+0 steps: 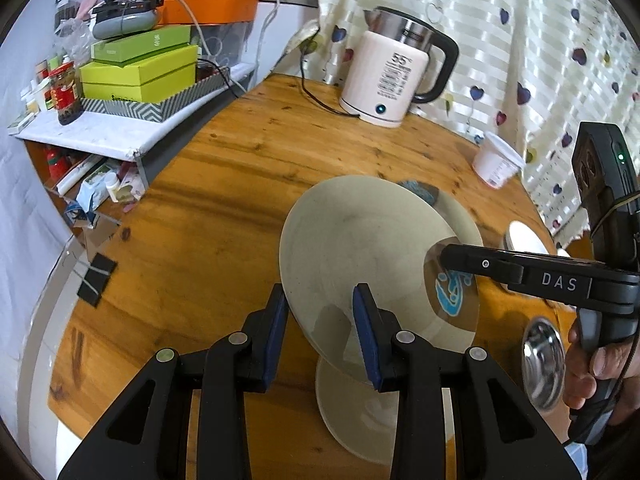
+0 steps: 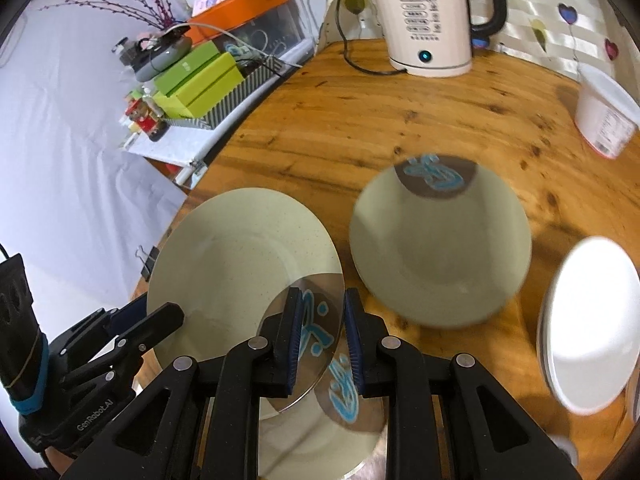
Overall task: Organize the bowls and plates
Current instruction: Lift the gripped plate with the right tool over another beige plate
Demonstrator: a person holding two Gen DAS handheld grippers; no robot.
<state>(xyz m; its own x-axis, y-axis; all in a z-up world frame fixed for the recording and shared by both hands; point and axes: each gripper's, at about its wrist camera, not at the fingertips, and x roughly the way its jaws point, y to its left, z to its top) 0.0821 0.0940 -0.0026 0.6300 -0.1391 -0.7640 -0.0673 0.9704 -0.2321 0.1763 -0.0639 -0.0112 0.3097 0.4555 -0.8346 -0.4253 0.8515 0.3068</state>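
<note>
Two tongs, left (image 1: 320, 332) and right (image 2: 322, 344), each clamp an edge of one cream plate (image 2: 240, 264) held above the desk (image 2: 360, 128), while another plate (image 2: 440, 256) and white bowl (image 2: 592, 320) sit unstacked to the right, so maybe halfway.

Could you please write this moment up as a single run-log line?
left gripper: shut on lifted plate rim | right gripper: shut on same plate's opposite edge | below: another plate on table

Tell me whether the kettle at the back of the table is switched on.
On, apparently: the kettle stands on its base with a blue indicator light glowing; whether it holds water cannot be told.
</note>
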